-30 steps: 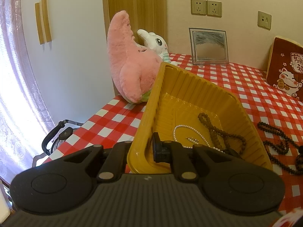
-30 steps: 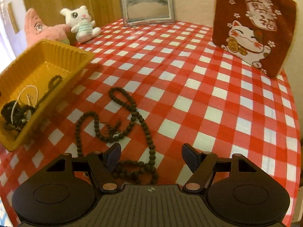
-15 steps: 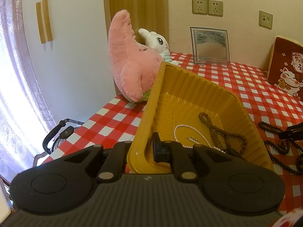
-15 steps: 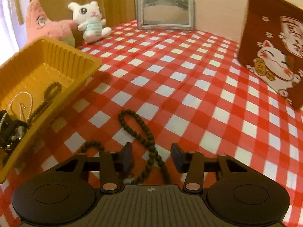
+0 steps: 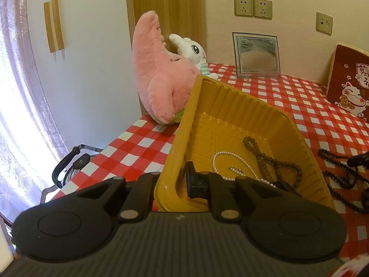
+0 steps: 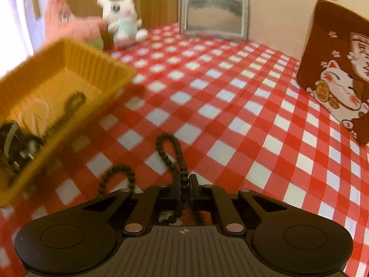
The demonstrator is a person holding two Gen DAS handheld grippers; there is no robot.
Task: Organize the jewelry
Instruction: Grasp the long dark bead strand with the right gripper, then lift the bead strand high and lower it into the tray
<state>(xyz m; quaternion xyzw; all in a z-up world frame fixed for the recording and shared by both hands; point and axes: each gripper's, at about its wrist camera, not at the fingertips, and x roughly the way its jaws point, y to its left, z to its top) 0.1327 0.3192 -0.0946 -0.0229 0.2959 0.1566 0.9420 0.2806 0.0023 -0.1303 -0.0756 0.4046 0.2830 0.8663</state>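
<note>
Left wrist view: the left tongs (image 5: 178, 182) clamp the near wall of the tilted yellow tray (image 5: 233, 106), which holds a pearl strand (image 5: 227, 161) and brown beads (image 5: 265, 159).

Right wrist view: the right tongs (image 6: 184, 190), having just closed, pinch the dark bead necklace (image 6: 171, 152) on the checkered bench (image 6: 230, 106).

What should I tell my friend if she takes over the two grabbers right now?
Left gripper: shut on the near wall of the ribbed yellow plastic tray, which is tilted up.
Right gripper: its fingers have just been closing and now pinch the long dark wooden bead necklace lying on the red-and-white checked tablecloth.
Done: a white pearl strand, a brown bead string and some smaller pieces are in the tray.
Left: lift the dark necklace into the tray.
</note>
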